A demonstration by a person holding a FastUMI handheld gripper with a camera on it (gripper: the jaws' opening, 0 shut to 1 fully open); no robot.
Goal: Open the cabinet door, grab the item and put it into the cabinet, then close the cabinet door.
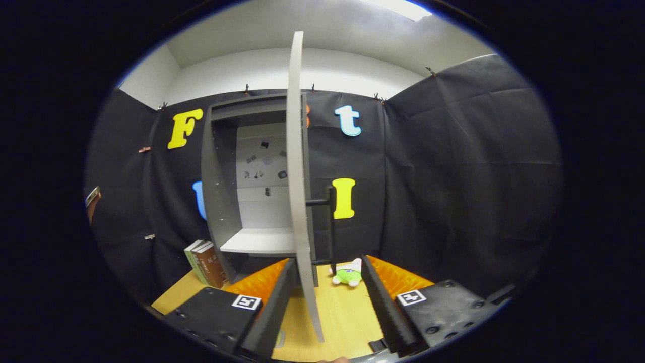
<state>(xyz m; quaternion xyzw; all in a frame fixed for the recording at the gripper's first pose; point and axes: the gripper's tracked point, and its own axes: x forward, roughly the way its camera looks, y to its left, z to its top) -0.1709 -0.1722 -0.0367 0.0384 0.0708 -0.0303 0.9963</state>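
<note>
The door (298, 166) stood edge-on, swung open, exposing the cabinet (221, 191) shelf. The gripper (325, 297) fingers were spread wide and empty, straddling the door's near edge. The toy (347, 275) lay on the bench (342, 317), right of the door, awaiting pickup.

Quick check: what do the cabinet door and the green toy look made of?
Cabinet door, edge-on between the open fingers: likely painted or laminated board, matte grey, flat and rigid, with a black bar handle. Green toy on the table: looks like soft plush.
</note>
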